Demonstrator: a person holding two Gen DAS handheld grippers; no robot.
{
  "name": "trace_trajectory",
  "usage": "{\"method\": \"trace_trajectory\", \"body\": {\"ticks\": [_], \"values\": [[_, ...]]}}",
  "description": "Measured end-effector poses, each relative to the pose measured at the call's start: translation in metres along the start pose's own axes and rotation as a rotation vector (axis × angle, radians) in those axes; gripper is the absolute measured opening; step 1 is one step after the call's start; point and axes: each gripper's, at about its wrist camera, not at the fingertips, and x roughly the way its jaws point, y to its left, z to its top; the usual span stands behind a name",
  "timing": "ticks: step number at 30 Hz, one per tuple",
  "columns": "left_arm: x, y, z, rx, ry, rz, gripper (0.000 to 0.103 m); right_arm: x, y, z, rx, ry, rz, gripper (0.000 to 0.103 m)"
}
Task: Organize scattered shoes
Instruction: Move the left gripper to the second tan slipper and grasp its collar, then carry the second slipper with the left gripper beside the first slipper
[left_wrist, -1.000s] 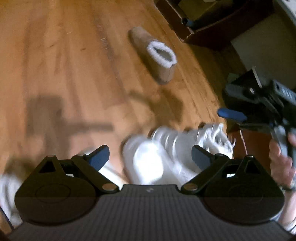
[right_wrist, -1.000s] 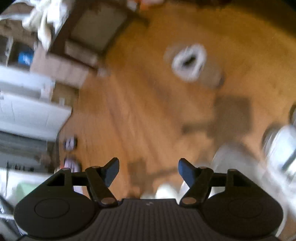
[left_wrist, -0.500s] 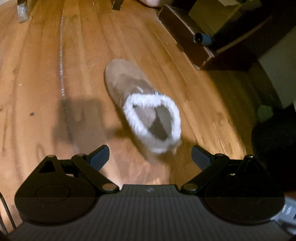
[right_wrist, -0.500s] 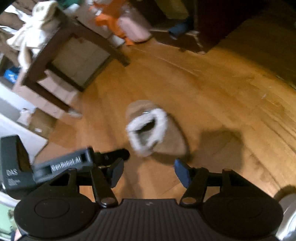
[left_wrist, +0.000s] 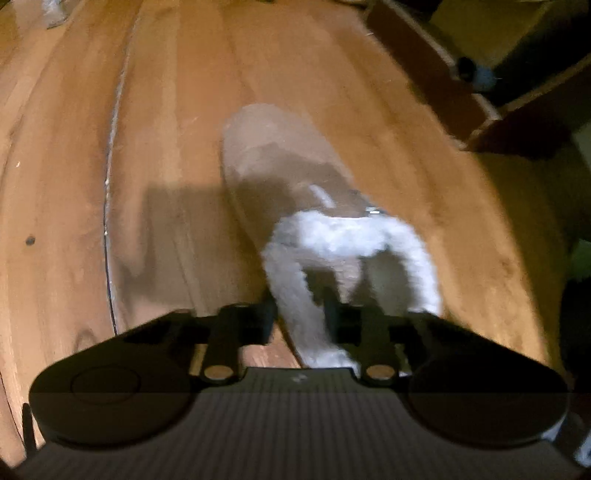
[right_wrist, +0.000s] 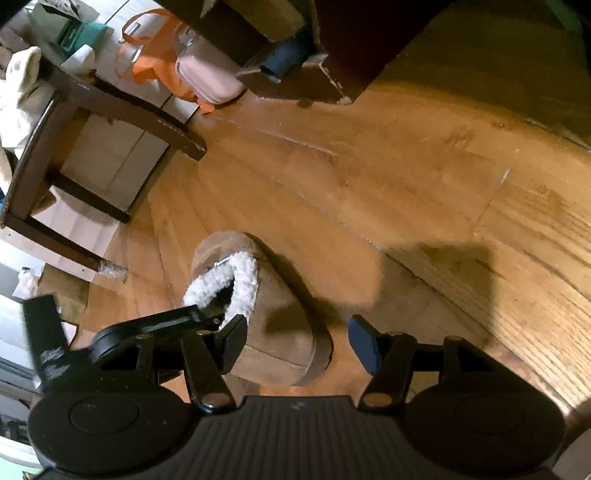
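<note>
a tan slipper boot (right_wrist: 266, 314) with a white fleece collar (left_wrist: 295, 295) lies on the wooden floor (right_wrist: 406, 177), and everything here sits around it. the left gripper (left_wrist: 299, 314) comes down over the boot's opening; its jaws have just been closing and now pinch the near side of the fleece collar, one finger inside the opening and one outside, so it is clamped on the boot's rim. from the right wrist view the same left gripper (right_wrist: 210, 314) reaches in from the boot's left, its tip buried in the fleece. the right gripper (right_wrist: 297, 341) hangs just above the boot's heel end with its blue pads (right_wrist: 364, 345) standing apart, the heel lying between them; i cannot tell if the left pad touches the boot's side, and the right pad is clear of it. beyond the boot's toe stands a dark wooden chair (right_wrist: 92, 110), and farther off an orange bag (right_wrist: 155, 62) with a pink case (right_wrist: 207, 77) beside dark furniture (right_wrist: 332, 55).
</note>
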Motion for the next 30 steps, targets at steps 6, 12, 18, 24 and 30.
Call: {"method": "trace_trajectory", "body": {"ticks": [6, 12, 18, 24, 30], "values": [[0.000, 0.013, -0.002, -0.107, -0.034, -0.028, 0.007, -0.006, 0.012, -0.008, -0.030, 0.040, -0.006, 0.063], [-0.014, 0.038, -0.005, -0.211, 0.070, -0.042, 0.007, -0.013, 0.021, -0.019, 0.006, 0.125, 0.040, 0.075], [-0.043, 0.051, -0.016, -0.193, 0.090, -0.048, 0.006, -0.017, 0.060, -0.039, -0.094, 0.254, 0.016, 0.078], [-0.097, 0.083, -0.042, -0.092, 0.080, 0.048, 0.006, -0.037, 0.109, -0.076, -0.273, 0.294, 0.092, 0.080], [-0.149, 0.115, -0.069, -0.072, 0.038, 0.063, 0.007, -0.048, 0.147, -0.123, -0.374, 0.394, 0.137, 0.081]]}}
